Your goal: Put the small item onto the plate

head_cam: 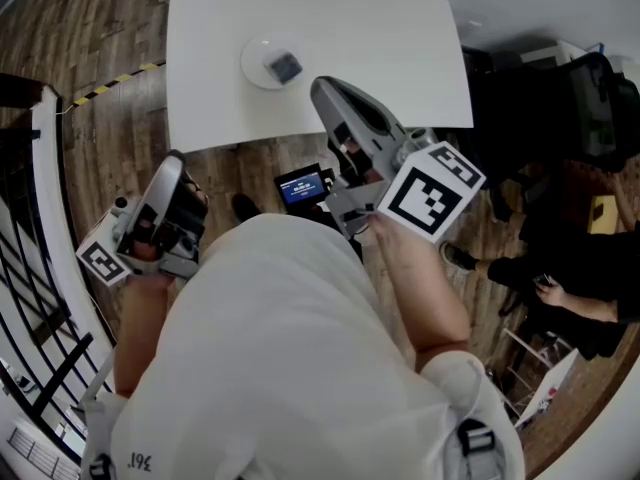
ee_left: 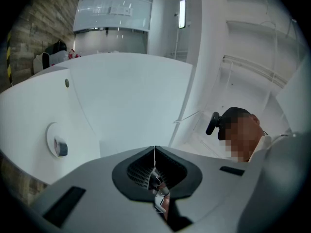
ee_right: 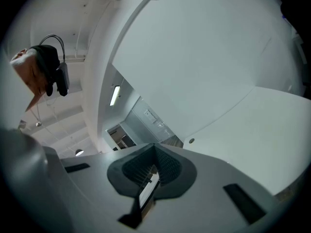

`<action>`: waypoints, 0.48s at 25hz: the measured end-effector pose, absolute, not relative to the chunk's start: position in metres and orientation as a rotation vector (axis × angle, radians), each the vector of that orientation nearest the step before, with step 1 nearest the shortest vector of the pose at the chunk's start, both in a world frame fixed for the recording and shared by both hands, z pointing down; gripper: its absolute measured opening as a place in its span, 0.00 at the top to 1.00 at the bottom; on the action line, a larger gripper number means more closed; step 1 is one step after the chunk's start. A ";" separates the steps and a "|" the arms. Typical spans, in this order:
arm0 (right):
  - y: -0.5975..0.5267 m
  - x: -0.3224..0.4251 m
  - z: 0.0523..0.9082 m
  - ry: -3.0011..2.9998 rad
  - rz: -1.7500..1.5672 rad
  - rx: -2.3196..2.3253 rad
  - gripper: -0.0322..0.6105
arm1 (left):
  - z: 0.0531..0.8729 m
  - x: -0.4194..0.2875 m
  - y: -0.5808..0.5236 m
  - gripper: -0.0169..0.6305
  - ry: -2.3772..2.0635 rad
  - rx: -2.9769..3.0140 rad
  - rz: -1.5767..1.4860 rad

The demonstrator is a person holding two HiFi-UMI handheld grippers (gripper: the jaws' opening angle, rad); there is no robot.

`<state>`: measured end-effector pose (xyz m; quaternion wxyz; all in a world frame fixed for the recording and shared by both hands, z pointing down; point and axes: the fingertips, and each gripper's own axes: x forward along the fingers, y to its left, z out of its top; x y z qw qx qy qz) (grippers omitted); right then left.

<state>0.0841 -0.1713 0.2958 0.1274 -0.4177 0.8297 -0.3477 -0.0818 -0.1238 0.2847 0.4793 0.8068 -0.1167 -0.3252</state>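
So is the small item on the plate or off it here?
On it. The small dark item lies inside the rim of the white plate on the table; the left gripper view shows the same.

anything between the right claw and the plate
Nothing: only bare white table lies between the right claw and the plate holding the small item, as the head view shows.

The small item (head_cam: 285,67) lies on the plate (head_cam: 254,60) on the table (head_cam: 390,28), left gripper (head_cam: 172,165) and right gripper (head_cam: 324,90) both clear of it.

Bright, even light; strong fisheye bending, dark corners, perhaps slightly soft edges.
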 end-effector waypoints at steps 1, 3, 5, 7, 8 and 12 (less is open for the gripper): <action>-0.171 0.084 0.297 2.413 -1.014 -1.217 0.95 | 0.285 -0.082 -0.123 0.96 -0.284 1.968 -0.792; -0.170 0.084 0.298 2.413 -1.018 -1.219 0.95 | 0.286 -0.081 -0.122 0.96 -0.281 1.966 -0.789; -0.170 0.084 0.298 2.415 -1.017 -1.221 0.95 | 0.286 -0.080 -0.122 0.96 -0.275 1.965 -0.785; -0.169 0.085 0.300 2.417 -1.018 -1.224 0.95 | 0.286 -0.078 -0.120 0.96 -0.271 1.964 -0.782; -0.168 0.086 0.301 2.414 -1.021 -1.225 0.95 | 0.286 -0.077 -0.119 0.96 -0.270 1.963 -0.782; -0.168 0.086 0.301 2.416 -1.023 -1.223 0.95 | 0.287 -0.076 -0.118 0.96 -0.270 1.962 -0.780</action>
